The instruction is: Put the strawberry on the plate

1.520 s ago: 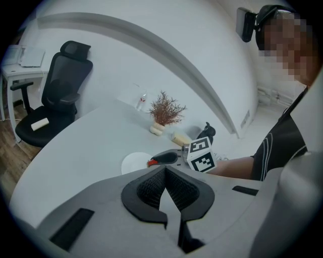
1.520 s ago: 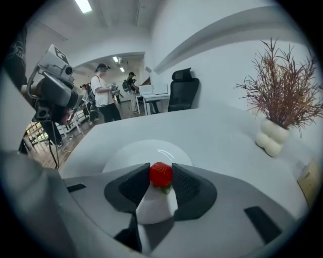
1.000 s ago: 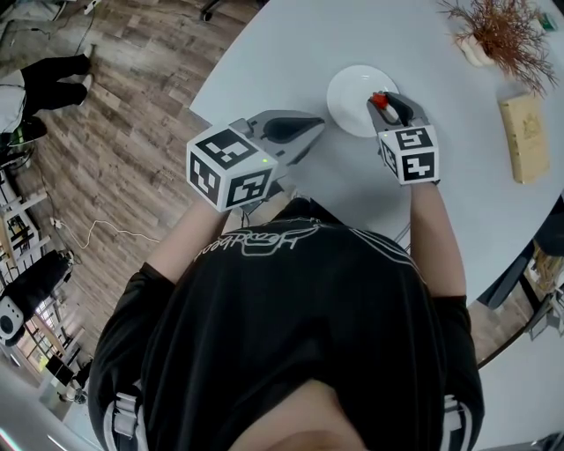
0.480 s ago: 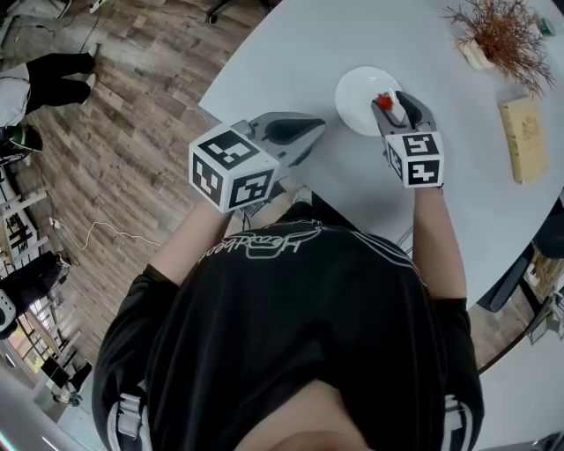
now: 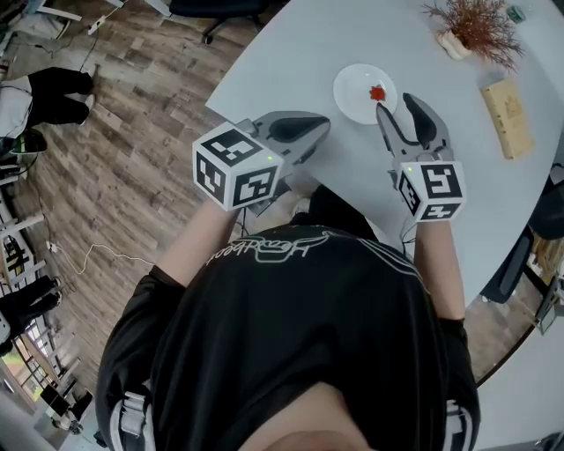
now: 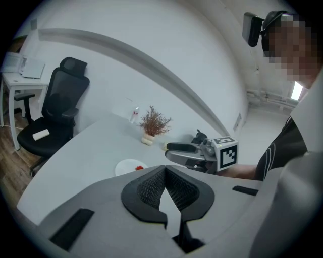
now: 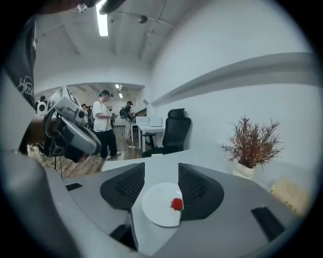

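A small red strawberry lies on the round white plate on the pale grey table. My right gripper hovers just short of the plate's near edge, open and empty. The right gripper view shows the strawberry on the plate beyond the spread jaws of that gripper, apart from both pads. My left gripper is held over the table's near edge, left of the plate, shut with nothing in it; its pads meet at the tip.
A dried plant in a small vase and a flat wooden box stand at the table's far right. A black office chair is beyond the table. The wooden floor lies left of the table, with people standing farther off.
The right gripper opened, left the strawberry on the plate and drew back toward me. The left gripper has stayed about where it was.
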